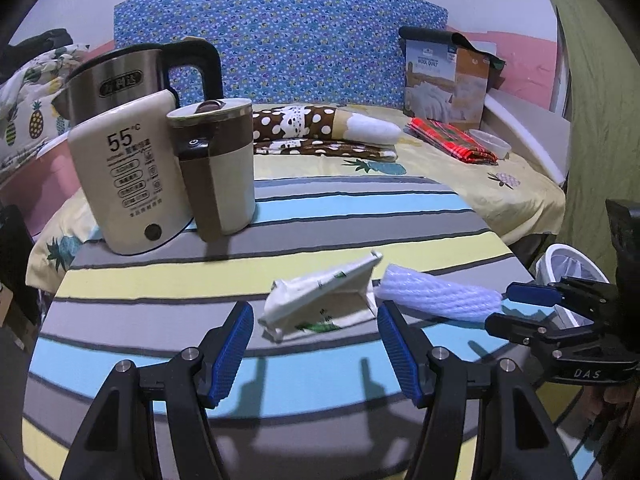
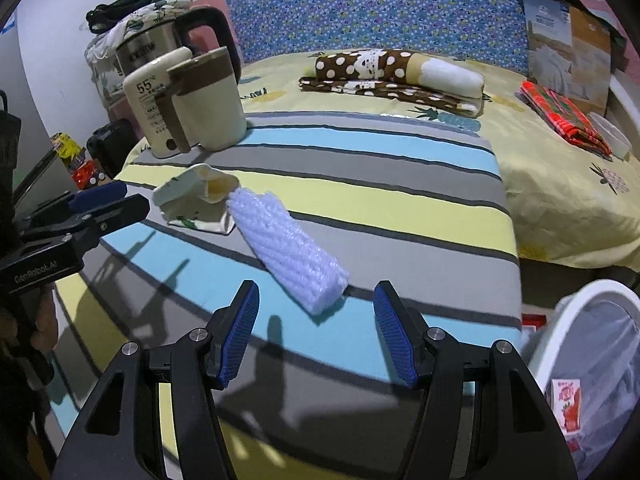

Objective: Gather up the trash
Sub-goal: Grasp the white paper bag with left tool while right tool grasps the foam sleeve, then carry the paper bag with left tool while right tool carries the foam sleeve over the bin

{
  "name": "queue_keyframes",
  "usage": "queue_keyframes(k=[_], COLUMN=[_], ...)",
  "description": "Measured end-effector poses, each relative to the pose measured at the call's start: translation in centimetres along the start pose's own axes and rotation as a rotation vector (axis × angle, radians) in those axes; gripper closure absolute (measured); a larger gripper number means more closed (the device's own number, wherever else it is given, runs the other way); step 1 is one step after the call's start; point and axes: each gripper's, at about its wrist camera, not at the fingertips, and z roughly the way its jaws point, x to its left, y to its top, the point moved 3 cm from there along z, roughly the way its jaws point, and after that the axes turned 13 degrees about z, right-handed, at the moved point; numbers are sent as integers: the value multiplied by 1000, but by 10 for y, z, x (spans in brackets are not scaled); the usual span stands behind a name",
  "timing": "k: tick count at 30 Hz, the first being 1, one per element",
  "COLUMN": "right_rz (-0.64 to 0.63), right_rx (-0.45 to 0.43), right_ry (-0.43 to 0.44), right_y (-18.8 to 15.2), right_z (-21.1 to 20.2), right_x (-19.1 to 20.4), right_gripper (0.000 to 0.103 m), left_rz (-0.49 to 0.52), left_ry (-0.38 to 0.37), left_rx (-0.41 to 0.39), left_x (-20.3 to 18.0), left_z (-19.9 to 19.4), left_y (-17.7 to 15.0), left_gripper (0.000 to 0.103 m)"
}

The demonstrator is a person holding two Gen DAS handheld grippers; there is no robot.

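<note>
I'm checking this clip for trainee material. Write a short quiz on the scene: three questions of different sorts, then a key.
1. True or false: the right gripper is shut on the foam sleeve.
2. What touches the foam sleeve's far end? A) kettle B) crumpled carton C) red cloth
3. Fill in: the bin beside the striped table already holds a small ____.

Key
1. False: its jaws are open, the sleeve lies ahead, untouched.
2. B, the crumpled carton.
3. Drink box, red and white.
</note>
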Motion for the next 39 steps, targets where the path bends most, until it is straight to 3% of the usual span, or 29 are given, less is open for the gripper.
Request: queue_keyframes(k=[4, 6, 11, 12, 17, 18, 19, 24, 39], right_rz=[-6, -13, 0, 3, 27, 34, 39, 66, 150], right_rx=[19, 36, 45, 42, 30, 27, 23, 3, -82], right_ry=[15, 26, 49, 53, 74, 81, 83, 98, 110], right_y=[3, 1, -1, -1, -2, -3, -3, -4, -25], right_z=[8, 10, 8, 7, 2, 1, 0, -8, -61], right_x=[1, 3, 3, 3, 2, 1, 1, -2, -16], right_gripper=[46, 60, 76, 79, 82, 82, 82, 83, 83], left_rz=[27, 44, 109, 123, 162, 157, 151, 135, -34], left_ry=[-16, -16, -13, -16, -3, -13, -26, -9, -59], left_rx=[-1, 7, 29, 31, 41, 38, 42, 42, -18], left_x=[4, 4, -1, -2, -9, -9, -9, -15, -60], left_z=[13, 20, 34, 35, 36, 34, 34, 26, -38], left_y=[7, 10, 13, 13, 13, 13, 13, 11, -10], left_gripper=[39, 39, 40, 45, 73, 87, 89, 95, 95])
